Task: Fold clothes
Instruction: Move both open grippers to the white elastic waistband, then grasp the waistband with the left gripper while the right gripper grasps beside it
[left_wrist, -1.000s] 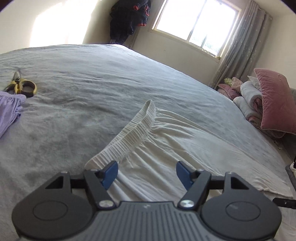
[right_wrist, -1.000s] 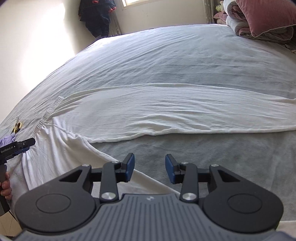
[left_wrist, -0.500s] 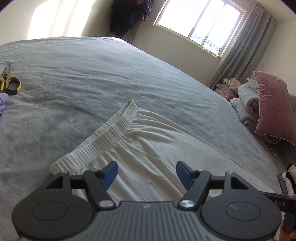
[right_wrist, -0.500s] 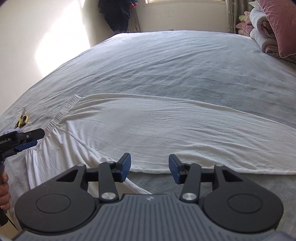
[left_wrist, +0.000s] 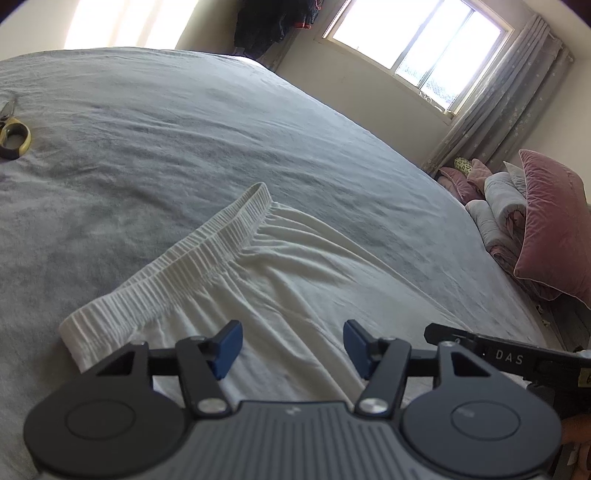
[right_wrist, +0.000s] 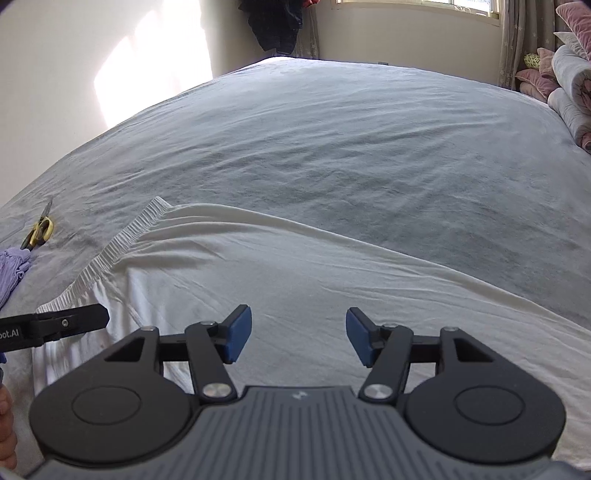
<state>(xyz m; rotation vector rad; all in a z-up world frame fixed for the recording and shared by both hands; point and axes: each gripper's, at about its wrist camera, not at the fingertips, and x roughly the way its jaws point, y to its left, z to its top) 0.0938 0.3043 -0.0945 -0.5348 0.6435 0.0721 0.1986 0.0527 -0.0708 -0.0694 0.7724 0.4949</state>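
I am narrowing my left gripper (left_wrist: 293, 344) over the white trousers (left_wrist: 280, 291) lying flat on the grey bed (left_wrist: 184, 122), nothing between its pads, waistband (left_wrist: 166, 273) at ten o'clock. I am widening my right gripper (right_wrist: 298, 338), empty, trousers underneath.

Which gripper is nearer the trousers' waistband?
Left. The left gripper, jaws closing and empty, hangs just by the waistband; the right gripper, jaws opening and empty, is farther along the trousers' leg.
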